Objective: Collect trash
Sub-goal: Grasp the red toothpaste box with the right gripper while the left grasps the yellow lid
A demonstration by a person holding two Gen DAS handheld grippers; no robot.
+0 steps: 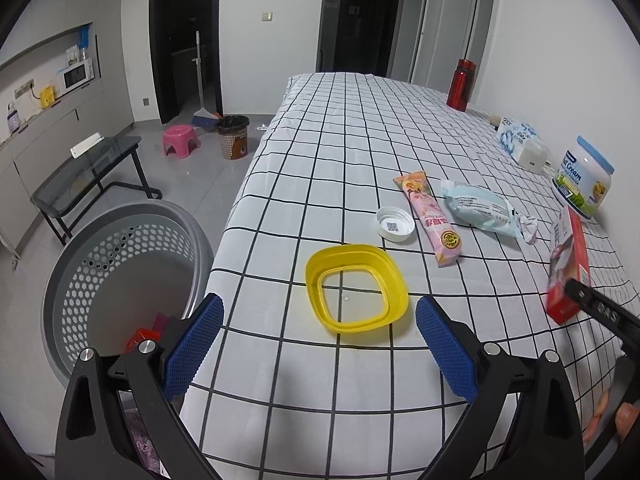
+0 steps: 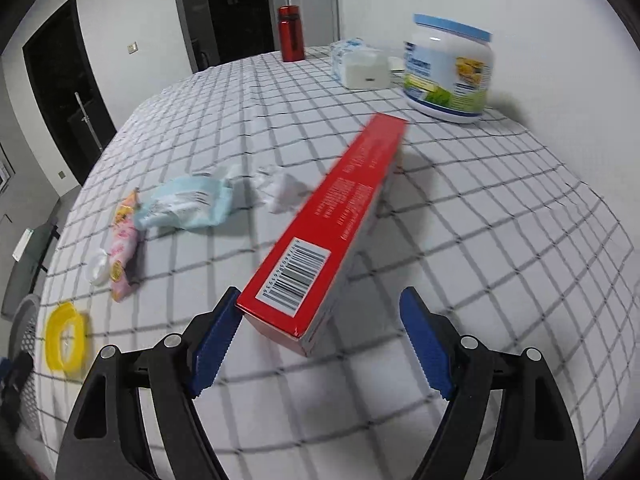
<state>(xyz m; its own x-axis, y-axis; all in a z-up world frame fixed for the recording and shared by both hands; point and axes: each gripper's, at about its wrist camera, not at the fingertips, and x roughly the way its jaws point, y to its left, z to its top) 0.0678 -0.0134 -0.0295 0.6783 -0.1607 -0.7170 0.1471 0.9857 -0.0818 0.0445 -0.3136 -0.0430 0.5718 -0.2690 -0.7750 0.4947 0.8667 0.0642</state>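
My left gripper (image 1: 320, 301) hovers open over a yellow plastic ring lid (image 1: 394, 276) near the table's front edge. A grey perforated basket (image 1: 72, 276) stands on the floor to its left, with red and pink scraps (image 1: 142, 337) inside. Further back lie a white cap (image 1: 394, 224), a pink wrapper (image 1: 430, 220), a light blue packet (image 1: 480, 210) and a crumpled tissue (image 1: 528, 229). My right gripper (image 2: 320, 293) is open around the near end of a red box (image 2: 340, 208). Its left fingertip is at the box's corner and the right pad stands apart.
A milk powder jar (image 2: 448, 68), a tissue pack (image 2: 360, 66) and a red flask (image 2: 291, 34) stand along the table's far right side by the wall. On the floor to the left are a glass side table (image 1: 88, 172), a pink stool (image 1: 180, 140) and a waste bin (image 1: 233, 136).
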